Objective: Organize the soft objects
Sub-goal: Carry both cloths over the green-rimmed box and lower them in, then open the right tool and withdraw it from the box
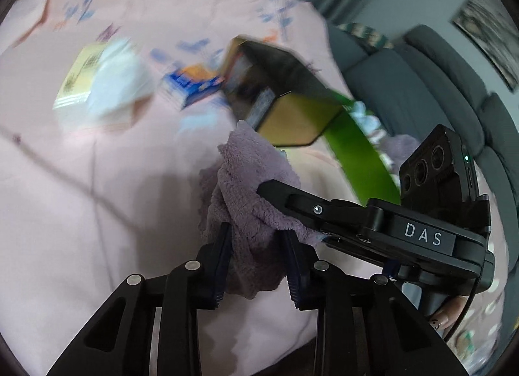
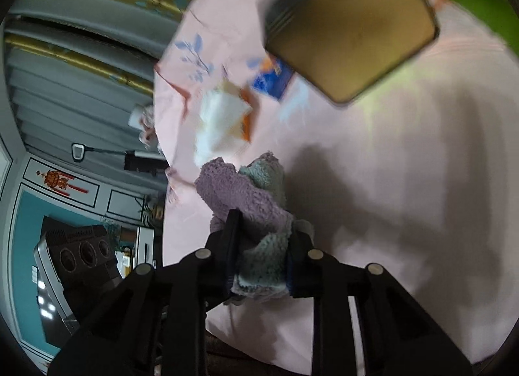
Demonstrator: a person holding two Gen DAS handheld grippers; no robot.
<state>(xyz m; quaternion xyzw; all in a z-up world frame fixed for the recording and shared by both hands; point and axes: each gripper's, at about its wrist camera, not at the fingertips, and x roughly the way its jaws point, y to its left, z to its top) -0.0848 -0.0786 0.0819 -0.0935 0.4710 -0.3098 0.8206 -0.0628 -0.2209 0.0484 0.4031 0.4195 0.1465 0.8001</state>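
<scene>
A fluffy purple cloth (image 1: pixel 246 188) with a grey-green underside (image 2: pixel 266 259) is held above a pink sheet. My left gripper (image 1: pixel 256 246) is shut on its lower part, and the cloth bulges out between the dark pads. My right gripper (image 2: pixel 264 240) is shut on the same cloth. In the left wrist view it reaches in from the right, and one of its fingers (image 1: pixel 292 196) presses into the cloth just above my left fingertips. A person's hand (image 1: pixel 444 317) holds the right gripper's handle.
The pink flowered sheet (image 1: pixel 97 197) covers a bed. On it lie a black box with a gold face (image 1: pixel 292 116) and a green flap (image 1: pixel 360 155), a blue box (image 1: pixel 191 84) and a yellow pack with white tissue (image 1: pixel 107 84). A grey sofa (image 1: pixel 421 84) stands behind. The bed's edge (image 2: pixel 162 181) drops to the room.
</scene>
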